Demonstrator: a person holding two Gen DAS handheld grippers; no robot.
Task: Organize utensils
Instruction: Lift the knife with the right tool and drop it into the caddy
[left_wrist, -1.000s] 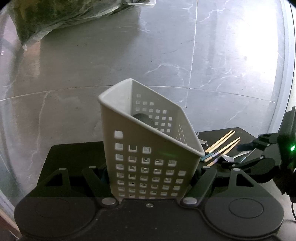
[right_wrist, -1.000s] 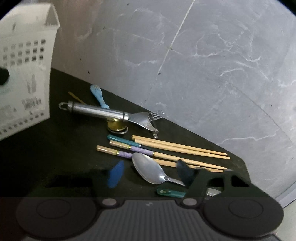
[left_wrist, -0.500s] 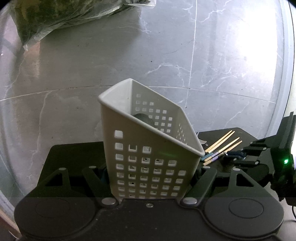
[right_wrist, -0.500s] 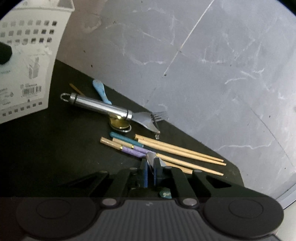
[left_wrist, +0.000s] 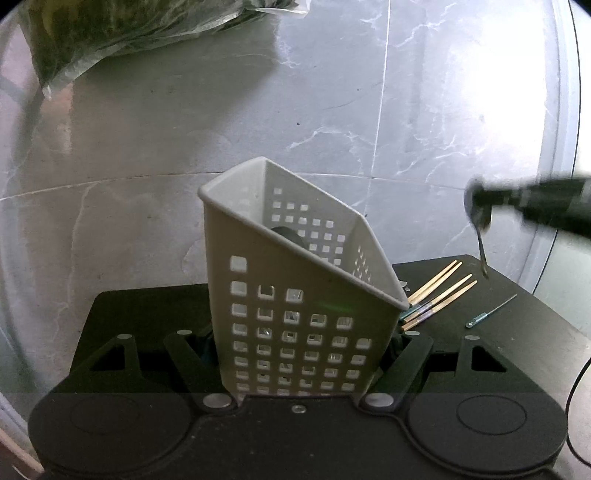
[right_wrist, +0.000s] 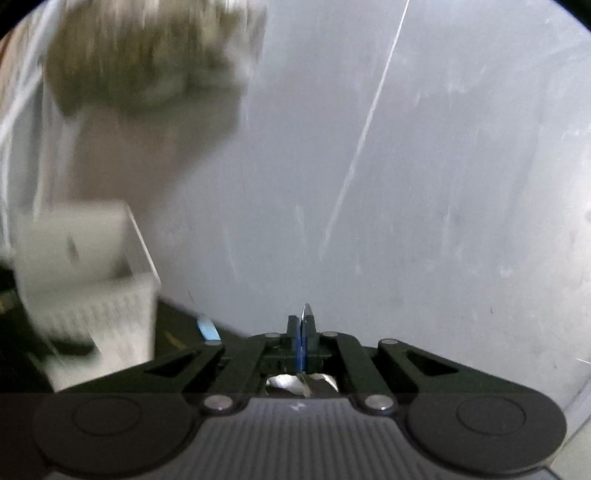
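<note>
My left gripper (left_wrist: 303, 350) is shut on the white perforated utensil basket (left_wrist: 295, 295), holding it upright on the black mat (left_wrist: 147, 306). My right gripper (right_wrist: 303, 332) is shut on the metal spoon (right_wrist: 307, 314), seen edge-on between the pads, with its bowl showing below (right_wrist: 291, 382). In the left wrist view the right gripper (left_wrist: 476, 210) is lifted at the right, and the spoon (left_wrist: 482, 254) hangs down from it above the mat. Several wooden chopsticks (left_wrist: 439, 291) and a thin teal-handled utensil (left_wrist: 484, 314) lie on the mat right of the basket.
A blue-handled utensil (right_wrist: 208, 328) lies on the mat beside the basket (right_wrist: 96, 288) in the blurred right wrist view. A plastic bag of greens (left_wrist: 122, 33) lies on the grey marble floor (left_wrist: 369, 110) beyond the mat.
My right gripper closed on the spoon and lifted it off the mat, swinging up and toward the basket. The left gripper and basket have not moved.
</note>
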